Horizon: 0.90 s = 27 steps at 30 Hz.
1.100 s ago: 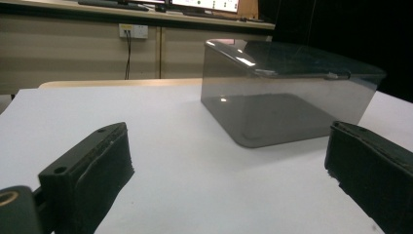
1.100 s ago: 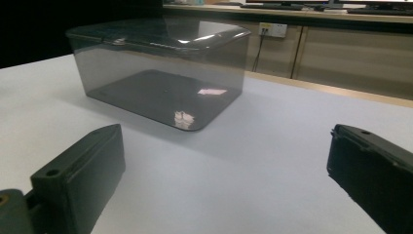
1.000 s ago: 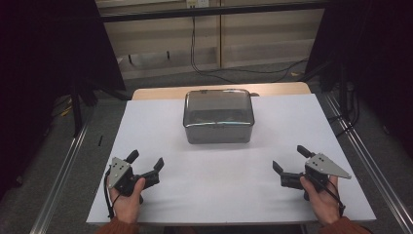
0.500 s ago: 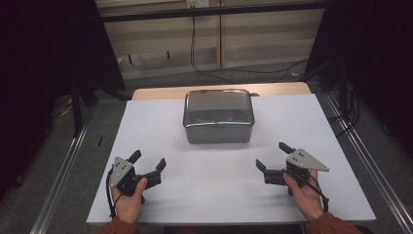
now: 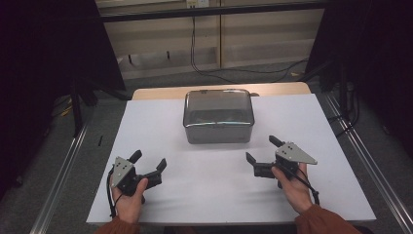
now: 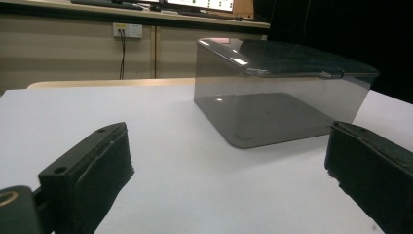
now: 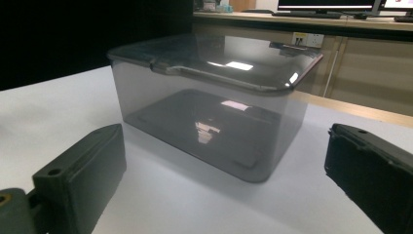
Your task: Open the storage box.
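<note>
A smoky, see-through plastic box (image 5: 218, 116) with its lid on stands at the middle back of the white table top (image 5: 160, 126). It looks empty through its walls in the left gripper view (image 6: 277, 97) and in the right gripper view (image 7: 209, 112). My left gripper (image 5: 149, 162) rests near the front left of the table, open, nothing between its jaws. My right gripper (image 5: 263, 149) is held open at the front right, close to the box's front right corner, touching nothing.
The white table top ends at a wooden strip (image 5: 160, 92) behind the box. Metal rails (image 5: 63, 170) run along both sides of the table. Cables (image 5: 204, 63) hang by the cabinets at the back. A wall socket (image 6: 127, 30) sits on the far cabinet.
My right gripper has moved left and forward toward the box's front right corner. My left gripper has stayed almost where it was. The box has not moved.
</note>
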Available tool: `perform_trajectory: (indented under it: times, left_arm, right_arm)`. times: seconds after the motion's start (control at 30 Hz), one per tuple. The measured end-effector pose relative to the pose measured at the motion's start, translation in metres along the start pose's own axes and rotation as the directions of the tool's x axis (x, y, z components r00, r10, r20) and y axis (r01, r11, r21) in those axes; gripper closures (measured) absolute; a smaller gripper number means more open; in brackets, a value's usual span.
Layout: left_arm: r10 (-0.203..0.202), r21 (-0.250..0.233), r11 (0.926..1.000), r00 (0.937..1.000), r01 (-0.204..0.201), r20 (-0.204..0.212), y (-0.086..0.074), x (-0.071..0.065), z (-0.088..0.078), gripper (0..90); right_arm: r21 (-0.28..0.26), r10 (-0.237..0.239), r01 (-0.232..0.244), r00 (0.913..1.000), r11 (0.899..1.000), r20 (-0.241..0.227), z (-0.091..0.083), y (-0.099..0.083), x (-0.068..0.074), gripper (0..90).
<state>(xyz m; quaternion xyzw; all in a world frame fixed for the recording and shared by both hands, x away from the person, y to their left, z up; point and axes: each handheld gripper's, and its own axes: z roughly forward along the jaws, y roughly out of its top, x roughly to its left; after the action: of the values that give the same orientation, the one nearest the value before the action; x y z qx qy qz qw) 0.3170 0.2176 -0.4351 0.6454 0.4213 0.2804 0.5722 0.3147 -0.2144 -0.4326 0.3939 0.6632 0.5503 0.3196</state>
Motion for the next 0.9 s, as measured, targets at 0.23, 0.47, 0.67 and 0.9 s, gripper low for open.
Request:
perform_trajectory:
  times: [0.23, 0.47, 0.67, 0.9]
  left_arm:
    - [-0.003, 0.009, 1.0000, 1.0000, 0.003, 0.005, -0.001, 0.001, 0.000, 3.0]
    - [-0.003, 0.009, 1.0000, 1.0000, 0.003, 0.000, -0.001, 0.001, 0.001, 3.0]
    - [-0.003, 0.013, 0.9999, 1.0000, 0.004, -0.003, -0.001, 0.002, 0.001, 3.0]
    - [0.013, 0.026, 0.9996, 0.9999, -0.013, -0.011, -0.001, 0.002, 0.001, 3.0]
  right_arm:
    - [-0.002, -0.022, 0.022, 0.9995, 1.000, -0.022, 0.011, 0.010, 0.006, 0.2]
    - [-0.026, -0.071, 0.071, 0.9973, 0.997, -0.017, 0.025, 0.020, 0.010, 0.6]
    - [-0.068, -0.139, 0.137, 0.9900, 0.988, -0.022, 0.032, 0.031, 0.014, 3.3]
    - [-0.075, -0.201, 0.201, 0.9796, 0.977, 0.004, 0.045, 0.038, 0.016, 3.4]
